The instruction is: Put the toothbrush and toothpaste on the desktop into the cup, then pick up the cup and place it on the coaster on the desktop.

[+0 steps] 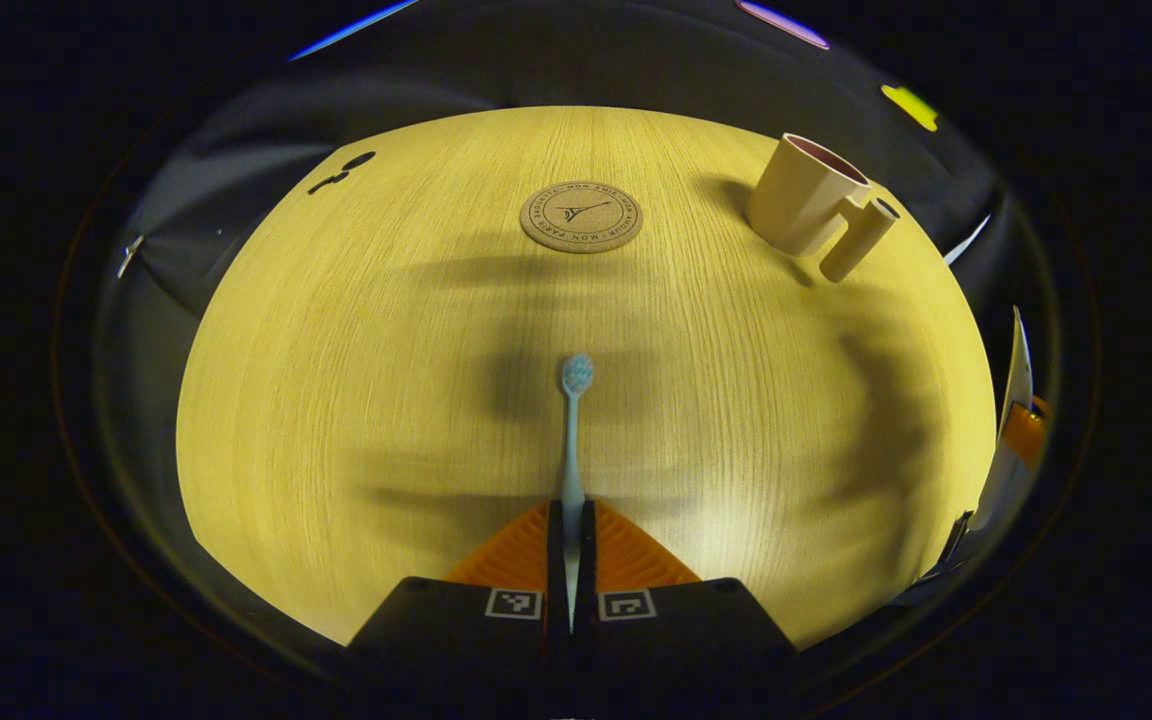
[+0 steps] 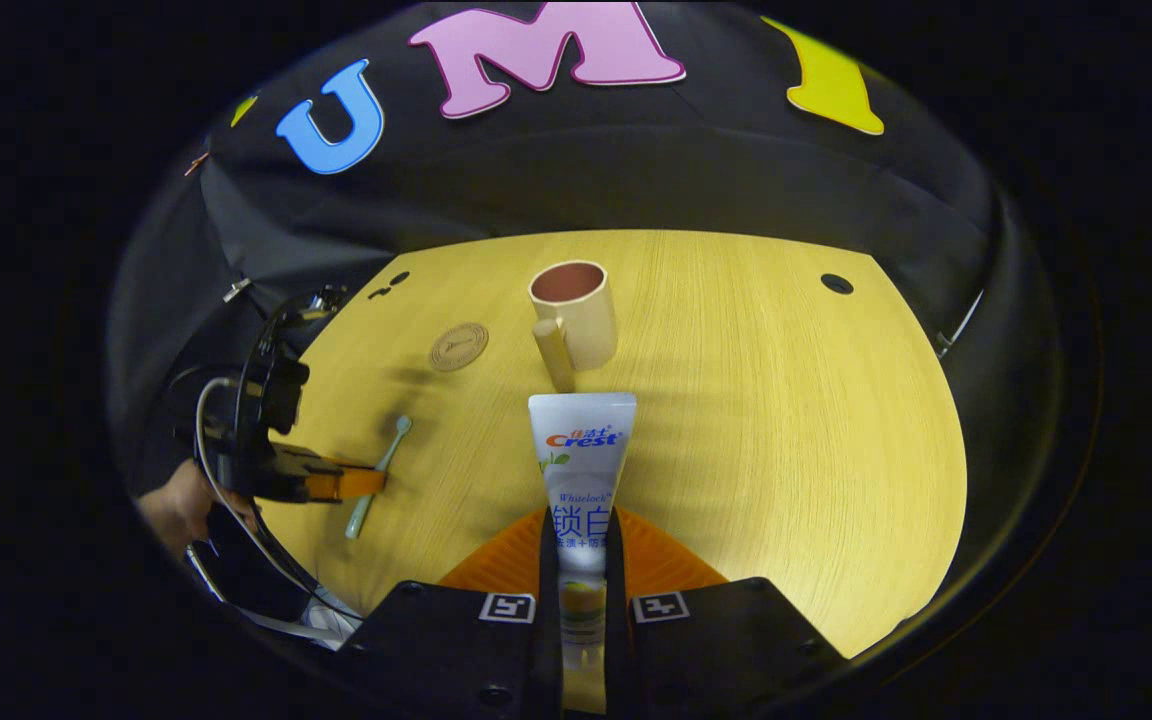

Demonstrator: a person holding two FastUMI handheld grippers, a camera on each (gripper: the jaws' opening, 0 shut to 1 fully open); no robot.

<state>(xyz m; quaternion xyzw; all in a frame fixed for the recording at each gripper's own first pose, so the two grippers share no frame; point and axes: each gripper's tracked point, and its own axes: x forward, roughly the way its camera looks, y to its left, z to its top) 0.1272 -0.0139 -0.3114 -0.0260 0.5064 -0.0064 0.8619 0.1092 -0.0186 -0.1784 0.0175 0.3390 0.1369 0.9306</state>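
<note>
While both tools are loaded, the step in hand looks like the drop into the cup (image 2: 576, 312), which stands upright on the bench (image 2: 786, 420) with its mouth open and its stubby cylindrical handle turned toward the right gripper (image 2: 582, 560). That gripper's fingers are narrowed onto the toothpaste (image 2: 582, 450), pinching the tube near its lower half so the flat crimped end points at the cup, just short of the handle. The left gripper (image 1: 572, 545) has its fingers pressed nearly together on the toothbrush (image 1: 573, 430), holding the thin handle so the bristled head juts forward; in the left gripper view the cup sits well off to the right of the brush tip, and the coaster (image 1: 581, 216) lies left of the cup, well apart from it.

To do this well, I'd judge each item should be raised above the rim and tipped toward vertical before release, one at a time (the mouth is not wide). The tube is soft, glossy plastic and may flex in the pinch; the brush is slim, hard and smooth, so it could pivot. The cup reads as matte, tapered, pale outside with a reddish inside. The coaster is a flat cork-like disc, the bench a light wood grain.
</note>
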